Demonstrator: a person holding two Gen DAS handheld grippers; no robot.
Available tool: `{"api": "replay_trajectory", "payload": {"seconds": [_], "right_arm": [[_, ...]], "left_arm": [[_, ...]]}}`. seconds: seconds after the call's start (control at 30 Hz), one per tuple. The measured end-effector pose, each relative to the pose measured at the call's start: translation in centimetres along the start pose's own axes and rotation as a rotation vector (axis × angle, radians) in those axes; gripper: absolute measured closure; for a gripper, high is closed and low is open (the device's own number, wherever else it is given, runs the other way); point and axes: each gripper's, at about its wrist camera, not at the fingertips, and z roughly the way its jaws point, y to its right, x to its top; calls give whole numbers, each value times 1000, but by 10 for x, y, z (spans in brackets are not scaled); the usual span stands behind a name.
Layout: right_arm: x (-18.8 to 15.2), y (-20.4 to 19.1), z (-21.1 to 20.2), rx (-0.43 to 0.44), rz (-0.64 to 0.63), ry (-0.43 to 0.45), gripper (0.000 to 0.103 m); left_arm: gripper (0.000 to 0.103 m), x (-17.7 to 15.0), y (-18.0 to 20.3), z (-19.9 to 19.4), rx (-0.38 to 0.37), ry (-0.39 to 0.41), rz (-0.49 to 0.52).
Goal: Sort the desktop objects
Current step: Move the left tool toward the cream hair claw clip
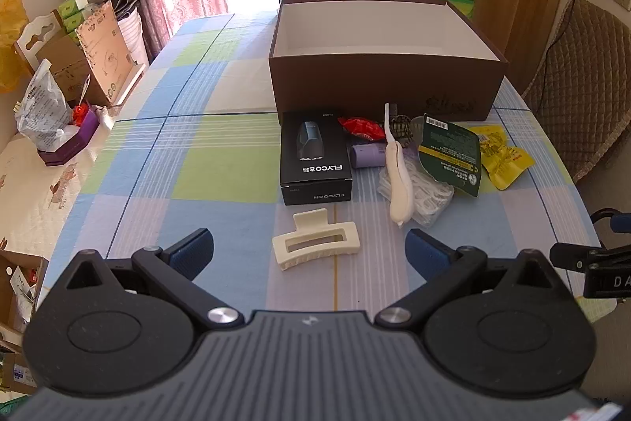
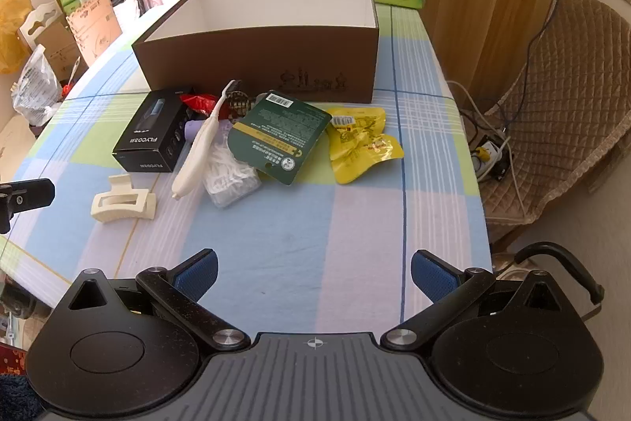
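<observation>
Before our left gripper (image 1: 309, 251): clip (image 1: 315, 241), light, stiff; we judge its ridge the best hold.
Grippers: left and right (image 2: 313, 273) spread wide, empty.
Box (image 1: 388, 87): empty.

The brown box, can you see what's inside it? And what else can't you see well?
- Brown box floor: both views, hidden behind its own front wall; only white inner walls show.
- Purple roll: right view, mostly covered by the white brush.
- Dark patterned thing: both views, tucked behind the green card, too small to name.
- Green card print: both views, too tiny to read.
</observation>
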Motion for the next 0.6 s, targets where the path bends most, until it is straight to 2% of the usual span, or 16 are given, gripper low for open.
{"api": "replay_trajectory", "payload": {"seconds": [0.6], "right_arm": [[-1,1,0,-13,-3,5,2]], "left_arm": [[1,4,3,4,-16,2,-1]]}}
